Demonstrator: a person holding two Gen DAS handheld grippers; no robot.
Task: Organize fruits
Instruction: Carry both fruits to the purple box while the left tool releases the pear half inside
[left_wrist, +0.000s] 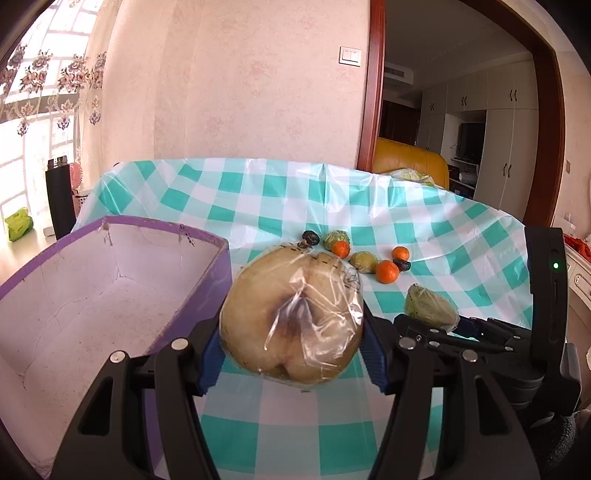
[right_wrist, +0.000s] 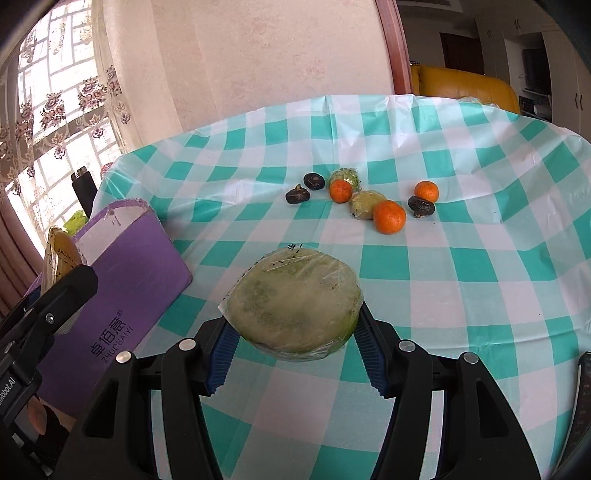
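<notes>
My left gripper (left_wrist: 291, 349) is shut on a big pale yellow fruit in clear wrap (left_wrist: 291, 314), held above the table beside the open purple box (left_wrist: 110, 280). My right gripper (right_wrist: 295, 341) is shut on a flat round green fruit in clear wrap (right_wrist: 295, 306), also lifted over the cloth. In the left wrist view the right gripper (left_wrist: 439, 328) and its green fruit (left_wrist: 430, 306) show at the right. The right wrist view catches the left gripper (right_wrist: 59, 291) and yellow fruit (right_wrist: 61, 254) at the left edge, by the purple box (right_wrist: 125, 269).
Mid-table lie three oranges (right_wrist: 389, 216), three dark fruits (right_wrist: 421, 206) and two small wrapped green fruits (right_wrist: 365, 205). The checked cloth (right_wrist: 480, 277) covers the round table. A wall stands behind, with a window at left and a doorway with a yellow sofa (left_wrist: 410, 157) at right.
</notes>
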